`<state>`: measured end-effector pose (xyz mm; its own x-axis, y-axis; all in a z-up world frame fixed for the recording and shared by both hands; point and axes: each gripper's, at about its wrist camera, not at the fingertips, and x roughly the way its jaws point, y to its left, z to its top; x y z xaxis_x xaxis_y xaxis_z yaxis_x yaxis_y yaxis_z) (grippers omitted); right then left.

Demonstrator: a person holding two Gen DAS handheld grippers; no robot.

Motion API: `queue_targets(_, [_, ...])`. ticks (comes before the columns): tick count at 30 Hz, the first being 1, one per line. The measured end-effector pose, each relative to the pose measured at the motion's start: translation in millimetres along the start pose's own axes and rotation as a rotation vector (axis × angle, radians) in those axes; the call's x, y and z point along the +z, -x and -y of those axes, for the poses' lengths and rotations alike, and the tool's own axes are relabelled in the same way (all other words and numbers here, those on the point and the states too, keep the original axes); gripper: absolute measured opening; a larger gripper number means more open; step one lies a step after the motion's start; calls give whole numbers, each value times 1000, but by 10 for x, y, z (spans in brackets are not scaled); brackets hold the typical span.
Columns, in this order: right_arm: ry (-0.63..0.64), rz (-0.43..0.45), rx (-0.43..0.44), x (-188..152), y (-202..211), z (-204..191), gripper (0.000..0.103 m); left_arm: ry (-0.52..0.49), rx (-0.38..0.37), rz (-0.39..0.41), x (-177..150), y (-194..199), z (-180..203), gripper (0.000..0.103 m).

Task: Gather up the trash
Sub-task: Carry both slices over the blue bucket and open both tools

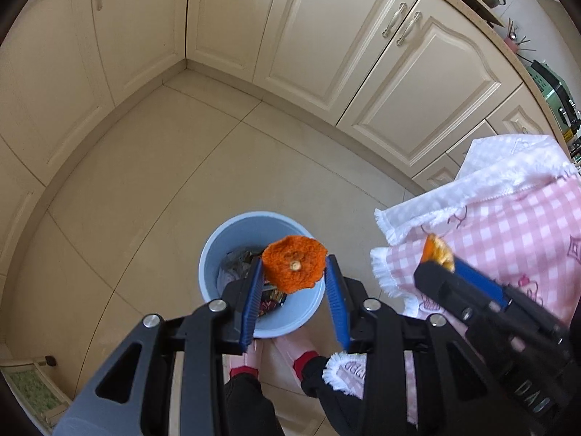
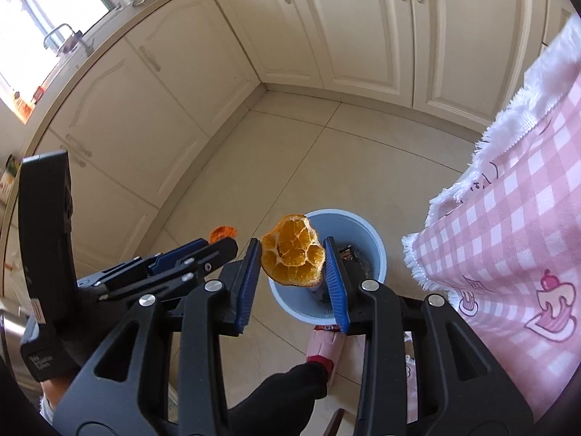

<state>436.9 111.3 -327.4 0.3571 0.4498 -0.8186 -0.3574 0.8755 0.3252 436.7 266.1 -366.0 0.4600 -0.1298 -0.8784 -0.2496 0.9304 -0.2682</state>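
My left gripper [image 1: 294, 261] is shut on a round piece of orange peel [image 1: 293, 263], rind side toward the camera, held above a light blue trash bin [image 1: 218, 247] on the floor. The bin holds wrappers and other trash. My right gripper [image 2: 292, 254] is shut on another orange peel [image 2: 292, 256], pale inner side showing, above the same bin [image 2: 366, 232]. In the left wrist view the right gripper [image 1: 441, 254] reaches in from the right with its peel [image 1: 437, 250]. In the right wrist view the left gripper [image 2: 221, 238] sits to the left with its peel [image 2: 224, 232].
Cream kitchen cabinets [image 1: 326, 36] line the corner around a tiled floor [image 1: 163, 181]. A pink checked tablecloth [image 1: 508, 225] hangs at the right, close to the bin. The person's pink slippers [image 1: 290, 348] stand just behind the bin.
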Motion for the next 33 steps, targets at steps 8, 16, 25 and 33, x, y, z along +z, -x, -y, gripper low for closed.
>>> queue_targets(8, [-19,-3,-7,-4,-72,49,35,31,5,26,4,12,-58,51])
queue_targets(16, [-6,-13,4,-13,-56,-64,35,53,22,36,-50,125,-193,51])
queue_targets(25, [23,4,11,65,-87,-185,35,84,21,49,-56,226,-347,51])
queue_targets(33, [62,46,19,225,-107,-343,36,93,29,65,-18,318,-453,51])
